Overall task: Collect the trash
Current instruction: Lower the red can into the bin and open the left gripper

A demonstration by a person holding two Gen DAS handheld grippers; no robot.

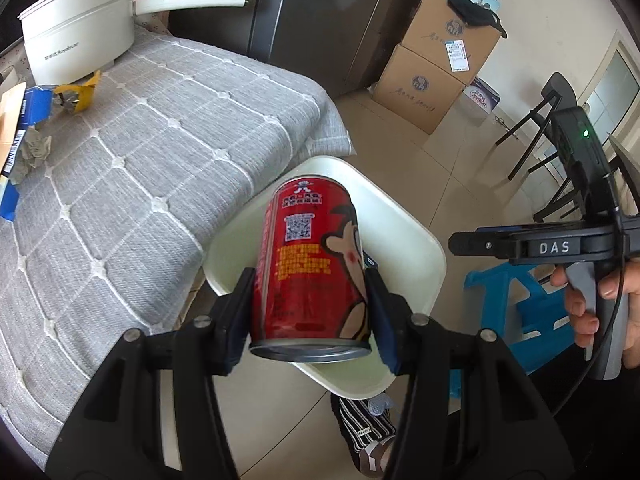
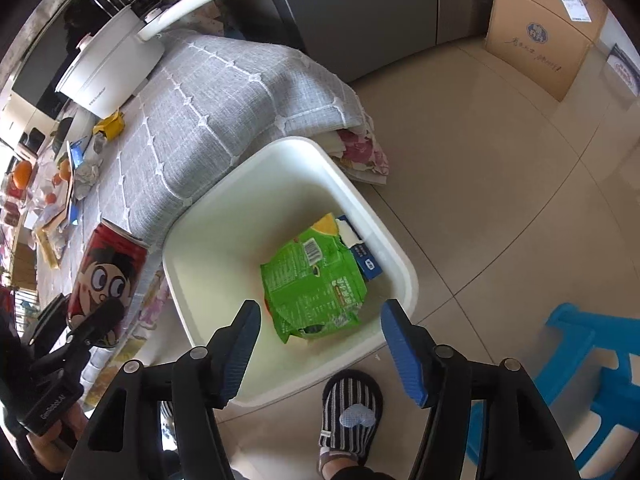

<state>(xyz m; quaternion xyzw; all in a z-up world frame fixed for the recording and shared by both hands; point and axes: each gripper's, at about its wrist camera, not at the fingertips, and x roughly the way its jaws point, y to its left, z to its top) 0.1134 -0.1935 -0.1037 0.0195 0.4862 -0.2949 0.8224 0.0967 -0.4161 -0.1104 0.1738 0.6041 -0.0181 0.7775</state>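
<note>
Risk is sitting mostly with the red can, which the left gripper is holding between its two pads, squeezing it on the lower half while the can is leaning over the white bin. In the right wrist view the can is appearing beside the bin's near wall, at the edge of the table with the grey cloth, so I am judging that it is not fully above the opening. If the jaws are releasing now, the can could be hitting the rim and rolling onto the tiled floor, or bouncing toward the striped slipper that is standing just beside the bin.

The right gripper is hanging over the bin with its jaws standing wide apart and nothing between them. The green wrapper is lying inside the bin, over a blue carton, so this piece is already collected.

Another danger is the two tools meeting: the right gripper is staying near the can in the left wrist view, and both are aiming at the same opening.

More trash, such as the yellow wrapper and crumpled paper, is still waiting on the table near the white pot
</note>
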